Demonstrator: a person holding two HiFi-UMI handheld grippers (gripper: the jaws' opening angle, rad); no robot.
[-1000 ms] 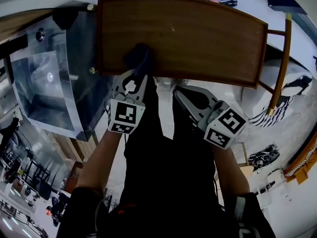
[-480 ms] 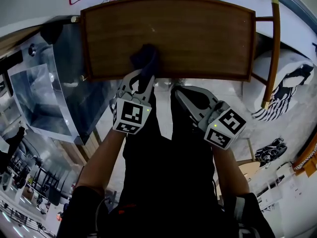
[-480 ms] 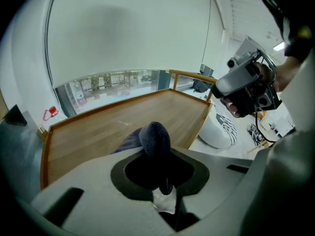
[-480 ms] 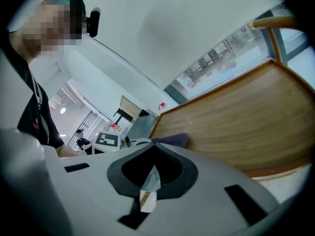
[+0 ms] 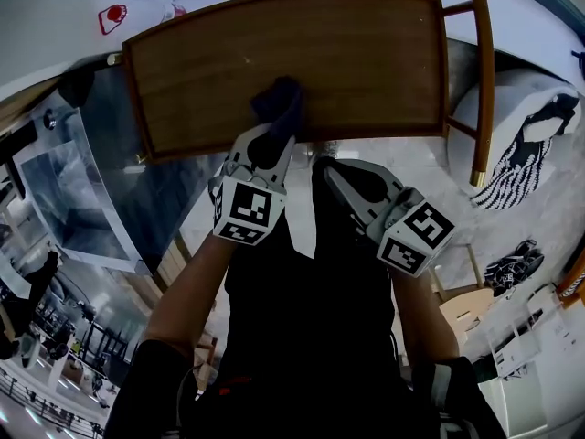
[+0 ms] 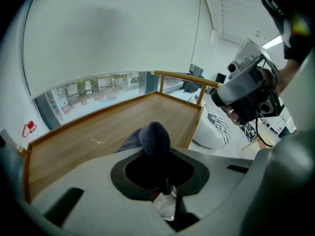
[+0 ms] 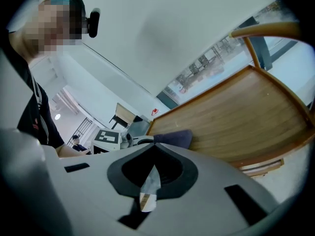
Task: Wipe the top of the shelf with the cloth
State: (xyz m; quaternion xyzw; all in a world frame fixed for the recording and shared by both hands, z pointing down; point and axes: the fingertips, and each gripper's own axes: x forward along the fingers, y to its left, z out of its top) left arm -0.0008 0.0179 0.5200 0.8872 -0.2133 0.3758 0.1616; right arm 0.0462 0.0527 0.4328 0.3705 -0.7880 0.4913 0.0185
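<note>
The shelf top (image 5: 366,62) is a bare brown wooden board with a low raised rim. The cloth (image 5: 279,106), dark blue and bunched into a rounded lump, sits on the board close to its front edge, about midway along that edge. The left gripper (image 5: 267,140) reaches over the front edge of the shelf top, and its jaws pinch the near end of the cloth. In the left gripper view the cloth (image 6: 153,137) rises out of the left gripper (image 6: 158,178) as a folded hump. Its free part trails onto the shelf top (image 6: 88,141) behind it. The right gripper (image 5: 331,170) hangs off the shelf top, just in front of the front edge and to the right of the left gripper, over the person's dark clothing (image 5: 311,318). In the right gripper view the right gripper (image 7: 149,183) has its jaws pressed together with nothing of the task between them. The cloth (image 7: 173,137) and the shelf top (image 7: 236,112) show beyond its tips, well apart from them. A curved wooden rail (image 5: 480,71) stands just past the right end of the shelf top. Beyond that rail, lower down, lies a white rounded thing with a black striped pattern (image 5: 530,144). A clear glossy panel (image 5: 137,190) lies past the left end of the shelf top. A small red-and-white sign (image 5: 113,14) shows on the pale floor beyond the shelf top's far left corner.
</note>
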